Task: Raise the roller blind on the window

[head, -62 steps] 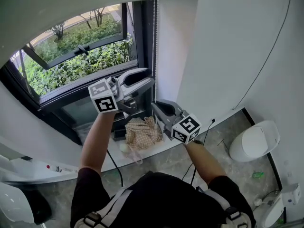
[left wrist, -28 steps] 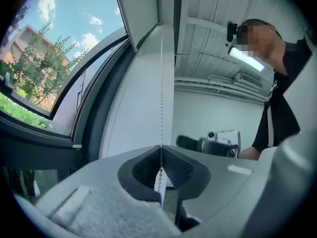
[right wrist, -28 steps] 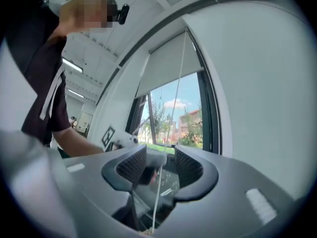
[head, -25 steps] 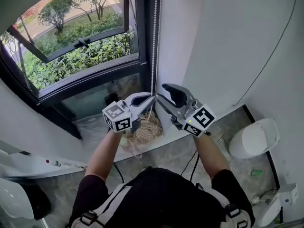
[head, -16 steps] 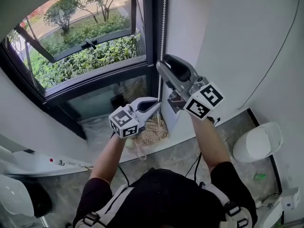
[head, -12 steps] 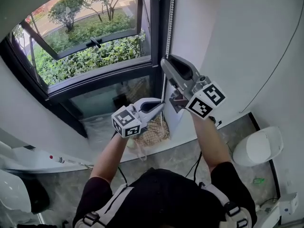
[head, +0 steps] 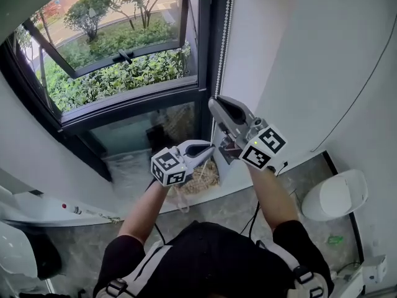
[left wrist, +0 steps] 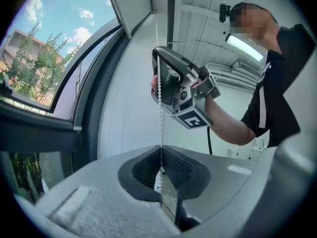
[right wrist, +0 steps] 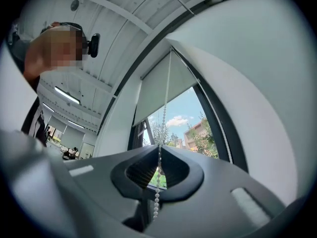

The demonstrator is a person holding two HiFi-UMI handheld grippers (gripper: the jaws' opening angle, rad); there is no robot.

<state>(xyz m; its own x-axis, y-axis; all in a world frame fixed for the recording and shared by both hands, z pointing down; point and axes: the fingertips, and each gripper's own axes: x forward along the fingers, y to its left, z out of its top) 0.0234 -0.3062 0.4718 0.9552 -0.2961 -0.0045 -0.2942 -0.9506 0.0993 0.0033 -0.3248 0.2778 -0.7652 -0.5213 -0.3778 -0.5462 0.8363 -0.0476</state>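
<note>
Left of centre in the head view is the window (head: 118,54), dark-framed, with one sash pushed open and green bushes outside. Below it a pale sill (head: 133,172) carries a checked cloth bag (head: 201,177). Just right of the frame the bead chain (head: 226,36) hangs down beside a white wall (head: 310,54). Further right, a white rounded object (head: 335,194) sits on the grey floor (head: 291,172).

The left gripper (head: 208,146) is held low and about level, its jaws pressed together on the chain. The right gripper (head: 215,105) is above it and tilted upward. Its jaws have just been closing and now pinch the same chain higher up. Both forearms reach forward from the person's black shirt.

Only the right gripper view shows the roller blind (right wrist: 161,90) clearly: it covers the upper part of the window, with sky and a building below its edge. The left gripper view shows the chain running straight up from its own jaws to the right gripper.
</note>
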